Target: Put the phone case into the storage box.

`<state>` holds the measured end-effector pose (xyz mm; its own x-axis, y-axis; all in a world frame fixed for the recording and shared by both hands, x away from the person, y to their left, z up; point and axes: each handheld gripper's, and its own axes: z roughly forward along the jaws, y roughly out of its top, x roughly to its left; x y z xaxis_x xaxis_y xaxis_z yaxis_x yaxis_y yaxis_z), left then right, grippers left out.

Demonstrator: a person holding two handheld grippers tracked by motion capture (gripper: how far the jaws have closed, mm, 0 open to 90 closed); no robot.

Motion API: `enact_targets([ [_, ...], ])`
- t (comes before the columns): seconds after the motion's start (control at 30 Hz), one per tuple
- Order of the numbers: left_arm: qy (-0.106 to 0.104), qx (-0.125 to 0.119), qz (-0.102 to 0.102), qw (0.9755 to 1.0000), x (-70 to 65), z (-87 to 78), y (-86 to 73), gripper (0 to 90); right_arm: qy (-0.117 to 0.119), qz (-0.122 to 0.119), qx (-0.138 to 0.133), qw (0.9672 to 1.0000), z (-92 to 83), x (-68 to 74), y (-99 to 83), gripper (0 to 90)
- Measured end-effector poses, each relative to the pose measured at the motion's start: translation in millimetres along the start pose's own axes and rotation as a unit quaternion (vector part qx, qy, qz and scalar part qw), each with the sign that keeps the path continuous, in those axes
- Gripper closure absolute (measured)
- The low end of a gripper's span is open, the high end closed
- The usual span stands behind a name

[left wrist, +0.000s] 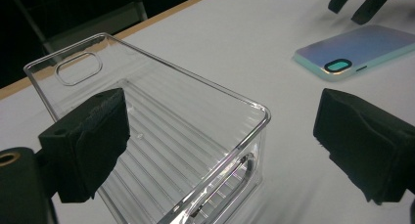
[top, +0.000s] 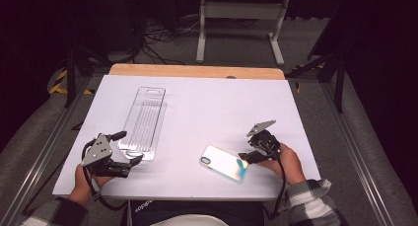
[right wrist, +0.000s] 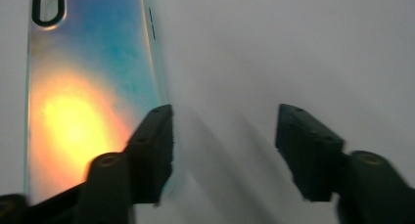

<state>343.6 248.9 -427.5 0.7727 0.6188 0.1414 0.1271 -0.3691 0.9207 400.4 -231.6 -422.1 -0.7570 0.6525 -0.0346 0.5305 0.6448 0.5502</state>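
Iridescent phone case (top: pixel 225 163) is laid flat on the white table (top: pixel 207 107), just beside the right gripper (top: pixel 249 156) — jaws spread, nothing held. Clear plastic package (top: pixel 143 121) is straddled near its end by the wide-open left gripper (top: pixel 129 148) — not yet gripped; packing is judged still undone.

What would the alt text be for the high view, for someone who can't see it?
A person at a white table holds a two-jaw gripper in each hand: the right gripper, jaws open, sits at the edge of an iridescent phone case, and the open left gripper is at the near end of a clear plastic package.
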Motion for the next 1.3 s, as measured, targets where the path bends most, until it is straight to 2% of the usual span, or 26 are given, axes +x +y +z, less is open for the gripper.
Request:
enact_targets([
  [0.07,-0.001,0.003,0.001,1.0000,0.7,0.3,0.1,7.2,-0.003,-0.001,-0.005,1.0000,-1.9,1.2,2.1,25.9],
  [0.1,-0.003,0.005,-0.001,1.0000,0.5,0.9,-0.2,7.2,-0.002,-0.007,-0.016,0.9999,-7.3,5.4,10.7,20.3],
  [0.13,-0.003,0.005,-0.001,1.0000,0.5,0.9,-0.2,7.2,-0.002,-0.007,-0.016,0.9999,-7.3,5.4,10.7,20.3],
  [0.17,-0.003,0.005,-0.002,1.0000,0.5,1.0,-0.3,7.2,0.004,-0.009,-0.018,0.9998,-8.4,6.9,14.0,18.3],
  [0.23,-0.002,0.005,-0.001,1.0000,0.7,1.2,-0.4,7.2,0.030,-0.021,-0.009,0.9993,-7.9,14.9,27.1,13.4],
  [0.3,-0.003,0.004,-0.001,1.0000,0.6,1.2,-0.3,7.3,0.041,-0.027,-0.010,0.9987,-5.5,22.2,37.0,10.6],
  [0.33,-0.003,0.005,0.000,1.0000,0.7,1.3,-0.3,7.2,0.053,-0.034,-0.005,0.9980,-2.8,28.0,44.3,9.9],
  [0.43,-0.003,0.007,0.001,1.0000,0.5,1.7,-0.5,7.2,0.064,-0.057,0.011,0.9962,7.1,43.3,60.2,6.0],
  [0.53,-0.005,0.007,0.000,1.0000,0.4,2.1,-0.9,7.2,0.065,-0.078,0.044,0.9938,23.0,59.7,75.3,5.1],
  [0.63,-0.005,0.006,0.000,1.0000,-0.1,2.2,-1.4,7.3,0.064,-0.090,0.072,0.9912,36.4,69.8,83.4,5.6],
  [0.83,-0.006,0.009,0.001,0.9999,-0.3,3.5,-1.4,7.3,0.073,-0.092,0.102,0.9878,52.4,74.9,87.8,6.9],
  [0.87,-0.005,0.009,0.002,0.9999,-0.3,3.7,-1.4,7.3,0.068,-0.094,0.116,0.9863,57.6,76.0,88.9,7.2],
  [0.9,-0.007,0.010,-0.002,0.9999,-1.0,4.0,-1.6,7.3,0.066,-0.091,0.122,0.9862,60.1,77.4,89.6,6.8],
  [1.03,-0.005,0.012,0.003,0.9999,-0.8,4.6,-1.6,7.3,0.064,-0.092,0.121,0.9862,63.7,78.1,92.9,7.0],
  [1.13,-0.007,0.013,0.001,0.9999,-0.3,4.8,-2.0,7.4,0.051,-0.095,0.144,0.9837,69.4,78.0,96.2,9.1],
  [1.17,-0.007,0.013,0.001,0.9999,-0.2,4.7,-2.0,7.4,0.053,-0.098,0.158,0.9811,72.7,78.5,96.9,9.0],
  [1.2,-0.007,0.013,0.001,0.9999,-0.1,4.7,-2.1,7.4,0.054,-0.102,0.162,0.9800,74.8,78.2,97.1,8.7],
  [1.3,-0.008,0.014,0.000,0.9999,0.5,4.6,-2.3,7.4,0.052,-0.105,0.168,0.9788,78.4,79.7,99.7,8.0],
])
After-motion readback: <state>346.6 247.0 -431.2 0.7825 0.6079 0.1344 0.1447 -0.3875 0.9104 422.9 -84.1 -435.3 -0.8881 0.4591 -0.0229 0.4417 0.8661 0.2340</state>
